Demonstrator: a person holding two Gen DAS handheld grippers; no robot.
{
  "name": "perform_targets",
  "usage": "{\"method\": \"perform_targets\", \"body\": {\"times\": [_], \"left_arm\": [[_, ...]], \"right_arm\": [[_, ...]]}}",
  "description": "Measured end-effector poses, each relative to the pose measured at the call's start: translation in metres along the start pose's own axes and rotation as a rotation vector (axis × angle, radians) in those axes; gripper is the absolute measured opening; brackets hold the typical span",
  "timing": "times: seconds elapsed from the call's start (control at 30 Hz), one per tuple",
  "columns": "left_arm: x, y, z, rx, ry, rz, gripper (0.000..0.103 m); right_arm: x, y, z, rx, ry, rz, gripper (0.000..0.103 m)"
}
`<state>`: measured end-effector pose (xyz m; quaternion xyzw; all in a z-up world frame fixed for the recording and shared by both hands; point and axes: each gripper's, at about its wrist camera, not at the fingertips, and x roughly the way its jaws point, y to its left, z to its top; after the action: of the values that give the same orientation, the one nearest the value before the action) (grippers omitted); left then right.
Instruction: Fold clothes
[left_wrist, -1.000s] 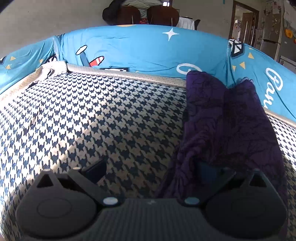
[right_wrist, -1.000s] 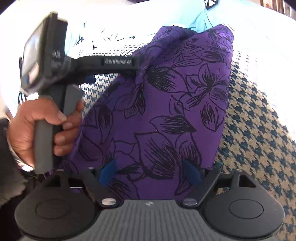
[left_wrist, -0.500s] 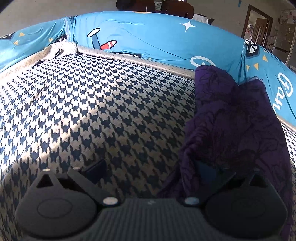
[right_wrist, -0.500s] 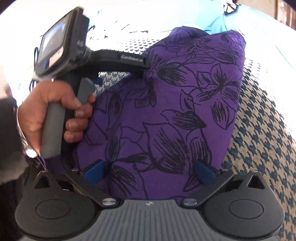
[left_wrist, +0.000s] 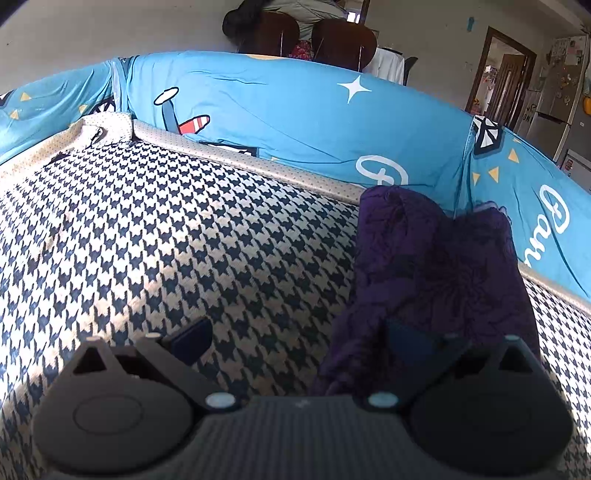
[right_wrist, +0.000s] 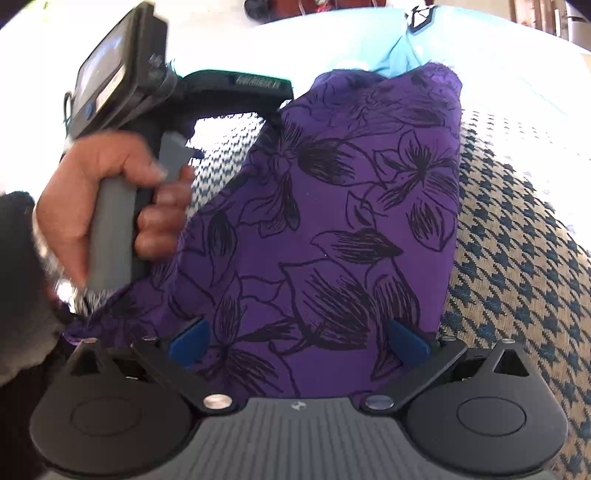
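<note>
A purple cloth with black flowers (right_wrist: 332, 221) lies bunched on the houndstooth cover (right_wrist: 517, 258), running back to the blue padded wall. My right gripper (right_wrist: 297, 339) hovers over the cloth's near end, jaws wide open, with the fabric lying beneath and between the blue pads (right_wrist: 408, 341), which do not press it. In the left wrist view the same cloth (left_wrist: 443, 266) is on the right. My left gripper (left_wrist: 297, 339) is open; its right finger (left_wrist: 406, 338) sits at the cloth's left edge and its left finger is over bare cover. A hand (right_wrist: 110, 192) grips the left gripper's handle.
Blue padded walls with cartoon prints (left_wrist: 295, 122) ring the houndstooth cover (left_wrist: 166, 229) on the far and right sides. Behind them are dark chairs (left_wrist: 314, 37), a doorway (left_wrist: 506, 74) and a fridge (left_wrist: 561, 103). Sunlight washes out the far area in the right wrist view.
The right gripper's jaws spread wider over the cloth. The left gripper and the hand holding it rose and shifted right in the right wrist view; the cloth stayed put.
</note>
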<state>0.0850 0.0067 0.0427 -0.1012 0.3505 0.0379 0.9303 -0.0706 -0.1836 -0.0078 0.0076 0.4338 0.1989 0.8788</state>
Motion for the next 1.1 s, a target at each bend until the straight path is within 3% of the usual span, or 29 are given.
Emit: {"method": "perform_targets", "body": {"times": [0.47,0.7,0.87,1.1], "left_arm": [[0.039,-0.028,0.026,0.079,-0.027,-0.012,0.103],[0.08,-0.002,0.022,-0.102,0.105,-0.031,0.103],[0.08,-0.015,0.015,-0.031,0.068,0.011,0.103],[0.066,-0.025,0.025,0.01,0.02,-0.002,0.103]], "right_arm": [[0.002,0.006,-0.001,-0.082,0.035,-0.037,0.103],[0.0,-0.004,-0.002,-0.057,0.029,0.013,0.103],[-0.003,-0.004,-0.002,-0.063,0.031,0.013,0.103],[-0.009,0.001,-0.006,-0.115,0.017,0.003,0.102]]}}
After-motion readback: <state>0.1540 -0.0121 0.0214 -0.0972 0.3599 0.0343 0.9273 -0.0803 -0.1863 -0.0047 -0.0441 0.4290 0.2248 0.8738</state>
